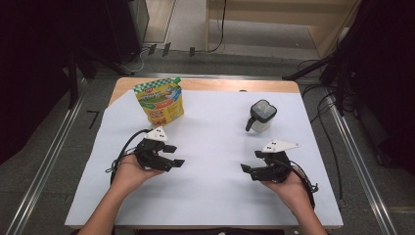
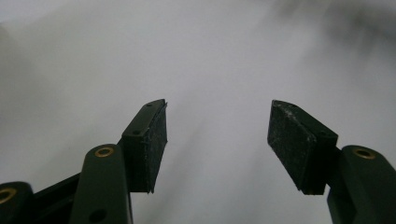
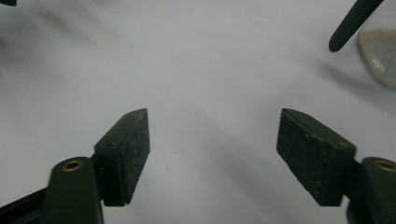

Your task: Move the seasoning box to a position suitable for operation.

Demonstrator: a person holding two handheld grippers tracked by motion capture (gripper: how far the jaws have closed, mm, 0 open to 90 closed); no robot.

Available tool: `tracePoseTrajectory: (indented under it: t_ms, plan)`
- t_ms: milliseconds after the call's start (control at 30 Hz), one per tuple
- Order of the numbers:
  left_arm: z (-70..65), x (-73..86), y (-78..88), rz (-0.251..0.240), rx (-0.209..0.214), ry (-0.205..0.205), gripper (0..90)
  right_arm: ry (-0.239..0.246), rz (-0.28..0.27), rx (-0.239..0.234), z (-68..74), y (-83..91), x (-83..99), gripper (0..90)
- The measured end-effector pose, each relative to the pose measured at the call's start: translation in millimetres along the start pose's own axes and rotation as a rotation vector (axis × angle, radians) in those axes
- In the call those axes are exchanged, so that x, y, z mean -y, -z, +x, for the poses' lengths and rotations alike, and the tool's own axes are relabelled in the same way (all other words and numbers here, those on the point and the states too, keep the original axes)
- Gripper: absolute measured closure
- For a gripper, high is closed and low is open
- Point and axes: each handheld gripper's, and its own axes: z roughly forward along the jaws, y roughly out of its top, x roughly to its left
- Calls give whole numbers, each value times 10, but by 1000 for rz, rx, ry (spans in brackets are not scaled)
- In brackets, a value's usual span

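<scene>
Left gripper (image 1: 172, 155) and right gripper (image 1: 250, 161) are hovering over the white sheet (image 1: 210, 147), 2 jaw pairs gaping, nothing between. Green pouch (image 1: 159, 100) is sitting beyond left fingers, lidded jug (image 1: 261, 116) beyond right fingers.

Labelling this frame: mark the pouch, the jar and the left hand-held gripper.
pouch (image 1: 160, 101), high view, middle of its printed front.
jar (image 1: 262, 116), high view, its clear body.
left hand-held gripper (image 1: 175, 155), high view, between its fingertips.

One pouch (image 1: 159, 101), one jug (image 1: 261, 116), two tools.
</scene>
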Motion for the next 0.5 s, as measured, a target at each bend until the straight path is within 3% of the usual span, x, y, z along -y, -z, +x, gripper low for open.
tracePoseTrajectory:
  t_ms: [67,233,367,500]
  plan:
    - [-15,7,-4,8,-16,1,382,-4,2,-6,-6,-10,9,249]
    - [-18,14,16,-5,10,10,406,-30,6,-11,-20,-15,17,231]
    - [-20,15,17,-7,19,14,403,-32,10,-48,-43,-11,17,314]
    - [-28,13,12,2,19,10,405,-66,40,-90,-99,-32,14,346]
